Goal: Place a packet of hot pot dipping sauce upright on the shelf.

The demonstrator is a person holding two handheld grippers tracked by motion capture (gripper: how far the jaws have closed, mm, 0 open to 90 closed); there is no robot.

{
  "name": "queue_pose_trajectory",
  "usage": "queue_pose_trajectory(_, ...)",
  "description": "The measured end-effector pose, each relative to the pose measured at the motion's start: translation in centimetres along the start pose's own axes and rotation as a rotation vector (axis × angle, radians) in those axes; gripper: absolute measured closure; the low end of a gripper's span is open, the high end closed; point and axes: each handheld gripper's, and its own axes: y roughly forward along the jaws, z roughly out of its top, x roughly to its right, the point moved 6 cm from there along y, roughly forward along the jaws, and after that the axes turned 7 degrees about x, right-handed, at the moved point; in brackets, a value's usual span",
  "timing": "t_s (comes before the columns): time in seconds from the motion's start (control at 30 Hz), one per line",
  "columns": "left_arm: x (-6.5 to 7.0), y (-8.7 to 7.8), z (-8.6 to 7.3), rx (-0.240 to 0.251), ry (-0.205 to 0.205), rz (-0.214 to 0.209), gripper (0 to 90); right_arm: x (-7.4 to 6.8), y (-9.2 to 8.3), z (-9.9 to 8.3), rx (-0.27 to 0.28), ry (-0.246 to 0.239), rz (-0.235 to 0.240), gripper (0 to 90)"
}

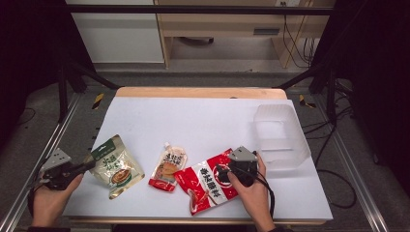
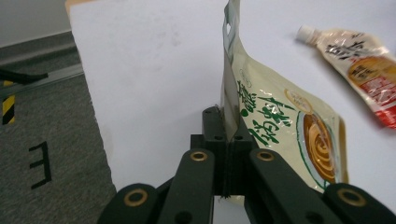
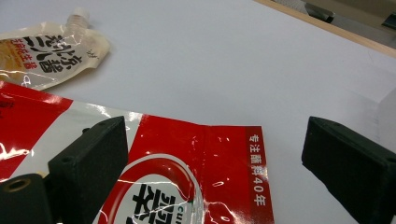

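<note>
The left gripper view shows the left gripper (image 2: 229,140) pinching the green pouch's (image 2: 280,126) edge at the table's (image 1: 203,121) left side. In the right gripper view, jaws gape wide over the red pouch (image 3: 187,177); the high view adds a clear bin (image 1: 280,137).

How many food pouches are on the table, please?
3: the green pouch at left, pinched by the left claw; the spouted pouch in the middle; the red pouch under the right claw.

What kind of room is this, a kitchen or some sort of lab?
Probably a lab recording station: a white-topped table inside a black metal frame, cables on the floor, and sauce pouches handled with a hand-held gripper.
</note>
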Motion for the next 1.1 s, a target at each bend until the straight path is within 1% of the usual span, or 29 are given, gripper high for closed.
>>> queue_pose_trajectory(0.07,0.1,-0.3,0.5,0.019,-0.009,-0.006,90.0,0.0,0.0,0.0,-0.001,-0.003,0.002,7.8)
queue_pose_trajectory(0.1,0.3,-0.3,0.9,0.028,-0.006,-0.01,90.0,-0.1,0.0,0.1,-0.003,-0.016,0.0,7.7)
queue_pose_trajectory(0.13,0.7,-0.5,1.5,0.038,0.015,-0.02,90.0,-0.1,0.0,0.1,-0.002,-0.022,-0.001,7.7)
queue_pose_trajectory(0.17,0.7,-0.5,1.5,0.038,0.015,-0.02,90.0,-0.1,0.0,0.1,-0.002,-0.022,-0.001,7.7)
queue_pose_trajectory(0.23,1.0,-0.8,2.0,0.044,0.037,-0.027,90.0,-0.1,-0.1,0.2,-0.003,-0.02,0.0,7.7)
queue_pose_trajectory(0.27,1.3,-1.1,2.3,0.053,0.042,-0.034,90.0,-0.1,-0.2,0.2,-0.005,-0.025,-0.001,7.6)
queue_pose_trajectory(0.37,1.7,-1.1,2.5,0.057,0.041,-0.043,90.0,0.0,-0.2,0.1,-0.004,-0.021,-0.003,7.5)
queue_pose_trajectory(0.4,2.0,-1.2,2.8,0.064,0.042,-0.055,90.0,0.1,-0.2,0.1,0.0,-0.003,-0.009,7.5)
queue_pose_trajectory(0.43,2.0,-1.2,2.8,0.064,0.042,-0.055,90.0,0.1,-0.2,0.1,0.0,-0.003,-0.009,7.5)
queue_pose_trajectory(0.5,2.4,-1.3,3.3,0.068,0.058,-0.063,90.0,0.3,-0.2,0.1,0.003,-0.003,-0.005,7.5)
queue_pose_trajectory(0.53,2.9,-1.4,3.7,0.072,0.071,-0.068,90.0,0.3,-0.2,0.1,0.0,-0.003,-0.002,7.5)
queue_pose_trajectory(0.57,2.9,-1.4,3.7,0.072,0.071,-0.068,90.0,0.3,-0.2,0.0,-0.002,-0.002,0.0,7.5)
queue_pose_trajectory(0.63,3.4,-1.5,4.1,0.075,0.081,-0.082,90.0,0.2,-0.2,0.0,-0.001,-0.002,0.001,7.4)
queue_pose_trajectory(0.67,3.9,-1.7,4.5,0.069,0.099,-0.092,90.0,0.0,-0.4,0.1,0.006,-0.013,0.009,7.1)
queue_pose_trajectory(0.7,3.9,-1.7,4.5,0.069,0.099,-0.092,90.0,-0.2,-0.6,0.2,0.01,-0.019,0.016,7.0)
queue_pose_trajectory(0.73,4.5,-1.8,4.8,0.061,0.126,-0.097,90.0,-0.4,-0.6,0.2,0.013,-0.031,0.024,7.0)
queue_pose_trajectory(0.77,4.5,-1.8,4.8,0.061,0.126,-0.097,90.0,-0.6,-0.7,0.4,0.015,-0.036,0.031,7.1)
queue_pose_trajectory(0.8,5.0,-2.0,5.2,0.055,0.151,-0.103,90.0,-0.9,-0.8,0.6,0.017,-0.052,0.038,7.3)
queue_pose_trajectory(0.83,5.0,-2.0,5.2,0.055,0.151,-0.103,90.0,-0.9,-0.8,0.6,0.017,-0.052,0.038,7.3)
queue_pose_trajectory(0.87,5.5,-2.1,5.6,0.053,0.169,-0.114,90.0,-1.4,-1.0,1.0,0.019,-0.086,0.052,7.9)
queue_pose_trajectory(0.9,5.5,-2.1,5.6,0.053,0.169,-0.114,90.0,-1.4,-1.0,1.0,0.019,-0.086,0.052,7.9)
queue_pose_trajectory(0.93,5.9,-2.0,6.0,0.041,0.194,-0.127,90.0,-2.0,-1.2,1.8,0.03,-0.107,0.065,10.6)
queue_pose_trajectory(0.97,5.9,-2.0,6.0,0.041,0.194,-0.127,90.0,-2.3,-1.3,2.2,0.035,-0.119,0.077,10.6)
queue_pose_trajectory(1.0,6.2,-1.8,6.4,0.033,0.213,-0.145,90.0,-2.6,-1.3,2.6,0.038,-0.132,0.089,11.0)
queue_pose_trajectory(1.03,6.2,-1.8,6.4,0.033,0.213,-0.145,90.0,-2.6,-1.3,2.6,0.038,-0.132,0.089,11.0)
queue_pose_trajectory(1.07,6.3,-1.7,6.6,0.029,0.221,-0.153,90.0,-3.3,-1.4,3.5,0.042,-0.157,0.1,13.6)
queue_pose_trajectory(1.1,6.5,-1.7,6.8,0.028,0.227,-0.156,90.0,-3.6,-1.5,3.9,0.043,-0.168,0.109,15.0)
